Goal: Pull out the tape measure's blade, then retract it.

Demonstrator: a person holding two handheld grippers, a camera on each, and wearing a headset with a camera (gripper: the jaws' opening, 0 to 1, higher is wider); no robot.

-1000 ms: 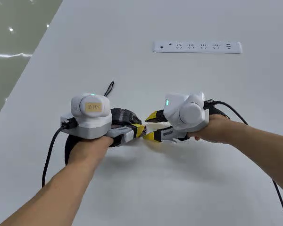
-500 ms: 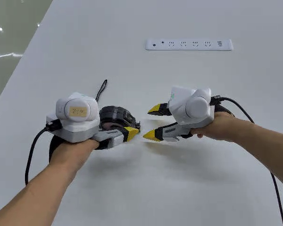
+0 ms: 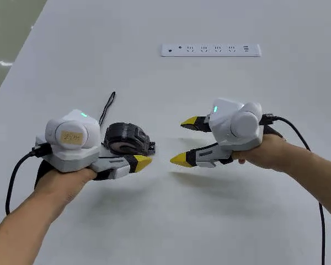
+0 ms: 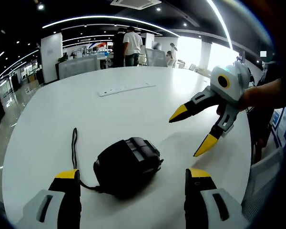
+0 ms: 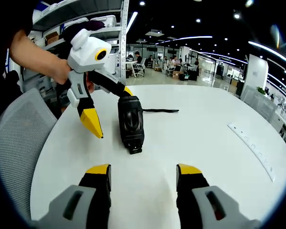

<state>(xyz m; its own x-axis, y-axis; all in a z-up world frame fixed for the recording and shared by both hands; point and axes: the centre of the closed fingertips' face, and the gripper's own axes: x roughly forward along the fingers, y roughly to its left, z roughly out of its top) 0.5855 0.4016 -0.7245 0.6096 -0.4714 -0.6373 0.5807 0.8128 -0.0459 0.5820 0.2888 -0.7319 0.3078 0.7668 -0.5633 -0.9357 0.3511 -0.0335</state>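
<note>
Both pairs of jaws stand apart; nothing held. Left gripper [image 4: 132, 174]: the black tape measure [image 4: 127, 164] lies on the white table [image 3: 171, 221] just ahead of its tips, in line with the gap, not touching. Right gripper [image 5: 143, 168] faces it, near but clear. The case's long axis points at the right gripper, blade mouth on that end; no blade out. Judgement: left is nearer to clamp the case, right to take the hook. Lanyard [image 3: 107, 105] trails away; power strip [image 3: 211, 50] beyond.
</note>
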